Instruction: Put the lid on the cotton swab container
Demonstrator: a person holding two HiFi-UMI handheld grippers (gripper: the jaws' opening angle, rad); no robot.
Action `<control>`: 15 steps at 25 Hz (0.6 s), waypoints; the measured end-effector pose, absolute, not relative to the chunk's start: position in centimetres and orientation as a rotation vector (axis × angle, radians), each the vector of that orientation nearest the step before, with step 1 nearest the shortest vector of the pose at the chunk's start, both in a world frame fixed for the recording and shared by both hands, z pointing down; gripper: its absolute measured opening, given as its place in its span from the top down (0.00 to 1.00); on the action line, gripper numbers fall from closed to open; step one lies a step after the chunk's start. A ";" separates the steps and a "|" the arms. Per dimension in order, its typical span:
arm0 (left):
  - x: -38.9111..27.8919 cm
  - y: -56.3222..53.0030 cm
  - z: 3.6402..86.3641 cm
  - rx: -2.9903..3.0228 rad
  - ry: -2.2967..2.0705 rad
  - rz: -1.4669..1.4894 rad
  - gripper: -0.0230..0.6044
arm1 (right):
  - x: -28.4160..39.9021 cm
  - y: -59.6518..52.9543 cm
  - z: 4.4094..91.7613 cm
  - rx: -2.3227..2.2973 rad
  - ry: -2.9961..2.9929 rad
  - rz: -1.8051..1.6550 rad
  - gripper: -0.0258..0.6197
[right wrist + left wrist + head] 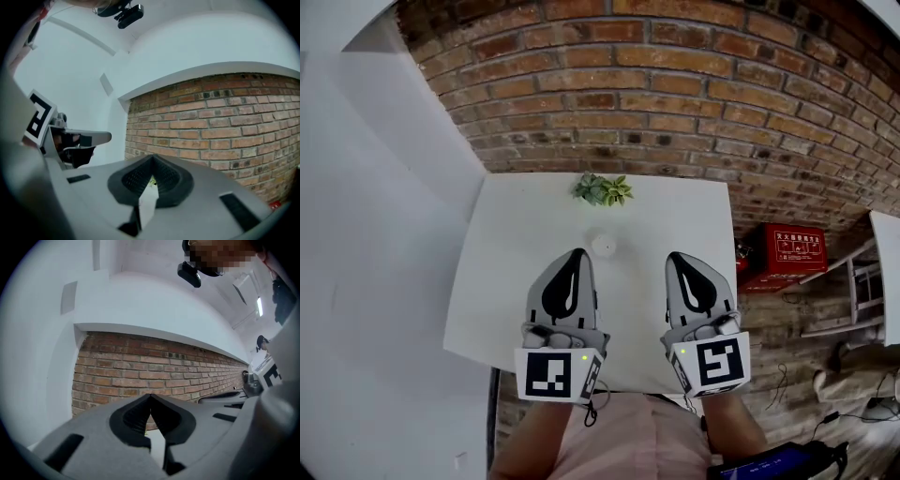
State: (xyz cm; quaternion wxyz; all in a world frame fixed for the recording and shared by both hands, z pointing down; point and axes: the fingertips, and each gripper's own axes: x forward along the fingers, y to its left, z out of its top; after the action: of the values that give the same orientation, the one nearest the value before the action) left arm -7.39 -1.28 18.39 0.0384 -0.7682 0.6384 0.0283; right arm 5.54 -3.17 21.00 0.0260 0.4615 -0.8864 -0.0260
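A small round white container (603, 245) stands on the white table (506, 281), ahead of and between my two grippers; I cannot tell lid from container. My left gripper (574, 253) hovers over the table's near half, just left of the container, shut with nothing in it. My right gripper (679, 257) hangs level with it on the right, also shut and empty. In the left gripper view the jaw tips (150, 395) meet against the brick wall. The right gripper view has its jaw tips (152, 157) touching too, with a sliver of table between the pads.
A small green plant (603, 189) sits at the table's far edge against the brick wall (675, 84). A red box (787, 253) lies on the floor to the right, beside a white wire rack (862, 291). A white wall (375, 234) borders the left side.
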 end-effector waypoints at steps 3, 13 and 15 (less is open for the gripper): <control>-7.3 -1.1 18.2 -2.356 1.954 0.089 0.96 | 5.6 -2.9 20.6 1.424 -2.751 -0.080 0.96; -6.6 -0.8 18.6 -2.372 1.949 0.081 0.96 | 6.2 -2.4 21.1 1.437 -2.753 -0.056 0.95; -6.5 -0.8 18.6 -2.375 1.944 0.079 0.96 | 6.3 -2.3 21.1 1.440 -2.753 -0.053 0.95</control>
State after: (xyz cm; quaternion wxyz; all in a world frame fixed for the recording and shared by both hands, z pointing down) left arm -6.50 -0.81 18.58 0.0358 -0.7730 0.6329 0.0259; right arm 6.32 -2.29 21.14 0.0173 0.4635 -0.8858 -0.0170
